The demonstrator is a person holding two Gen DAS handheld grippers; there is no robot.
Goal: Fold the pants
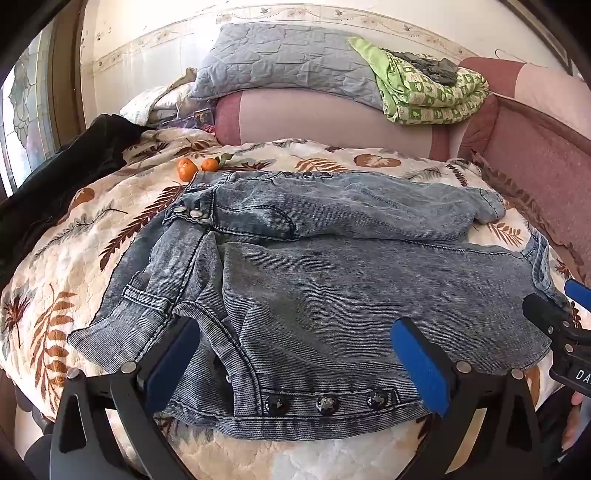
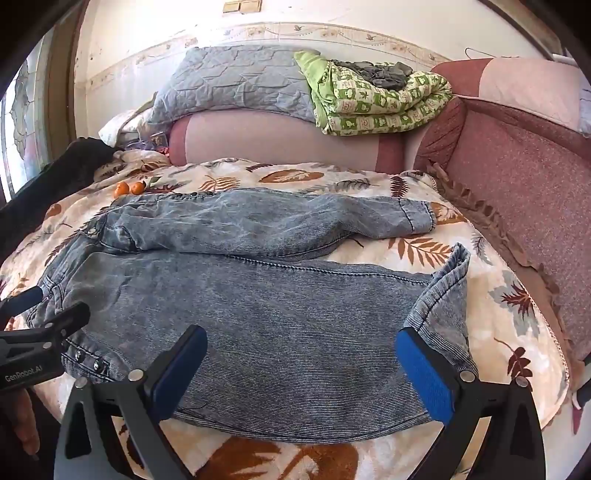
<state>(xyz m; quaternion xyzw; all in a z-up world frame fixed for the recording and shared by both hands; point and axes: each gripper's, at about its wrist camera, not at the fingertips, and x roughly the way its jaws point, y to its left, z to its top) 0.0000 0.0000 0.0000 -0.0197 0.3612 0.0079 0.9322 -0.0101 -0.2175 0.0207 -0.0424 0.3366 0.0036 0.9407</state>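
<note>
Jeans [image 1: 332,295] lie spread on quilt [image 2: 498,295]; 2 grippers, apparently open, hover.

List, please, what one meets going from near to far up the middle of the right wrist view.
Open right gripper → blue washed-denim pants → cream leaf-print quilt → pink padded cushion → grey-blue quilted blanket → white wall.

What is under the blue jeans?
The jeans lie on a leaf-print quilt that shows all around them. Whatever is beneath the quilt is covered. Both claws, left and right, are open above the jeans.
</note>
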